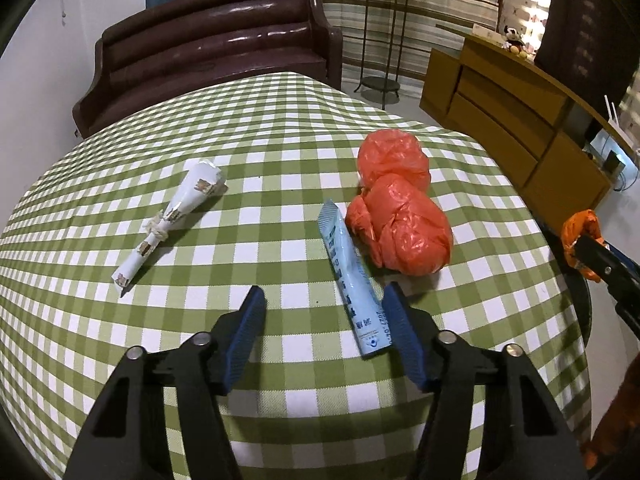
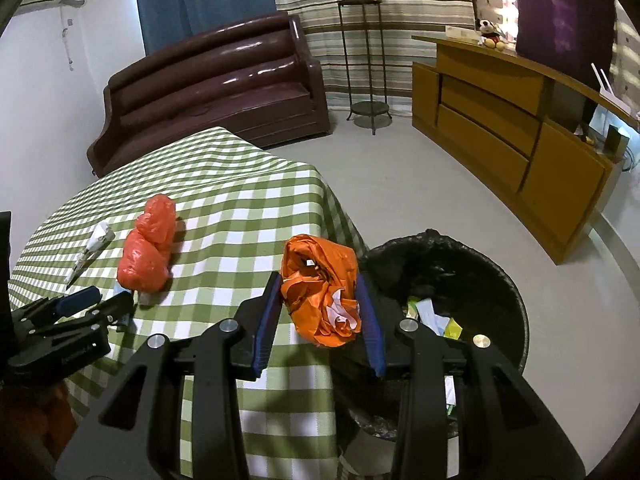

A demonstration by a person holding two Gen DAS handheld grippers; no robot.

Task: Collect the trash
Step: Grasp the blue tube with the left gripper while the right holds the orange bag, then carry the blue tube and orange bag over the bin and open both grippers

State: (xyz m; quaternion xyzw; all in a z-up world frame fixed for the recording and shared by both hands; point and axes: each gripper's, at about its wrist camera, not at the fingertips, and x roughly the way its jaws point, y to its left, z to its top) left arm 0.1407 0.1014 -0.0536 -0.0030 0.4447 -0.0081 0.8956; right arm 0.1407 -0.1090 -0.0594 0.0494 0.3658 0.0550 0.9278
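The right gripper (image 2: 320, 300) squeezes a crumpled orange wrapper (image 2: 320, 280) between its two blue fingers (image 2: 266, 320), which are closed tight on both sides of it. The wrapper hangs in the air by the edge of the checked tablecloth (image 2: 240, 208), just beside the trash bin (image 2: 480, 280). The bin has a black bag in it and stands on the floor next to the table, with bits of paper trash already inside. The left gripper (image 1: 324, 312) is wide open and holds nothing. It hangs low over the tablecloth. One of its blue fingers (image 1: 400, 328) sits right against the near end of a light blue packet (image 1: 352, 280), though I cannot tell if they touch; the other finger is apart from it. The packet lies flat on the cloth. Just behind the packet is a red plastic bag (image 1: 400, 224), tied into a ball, and a second red bag (image 1: 394, 156) sits right behind that one, touching it. Farther from the packet, off to the other side, a rolled white paper (image 1: 176, 216) with a knot in the middle lies on the cloth. Past the table there is a brown sofa (image 1: 216, 48) and a wooden cabinet (image 1: 520, 128).
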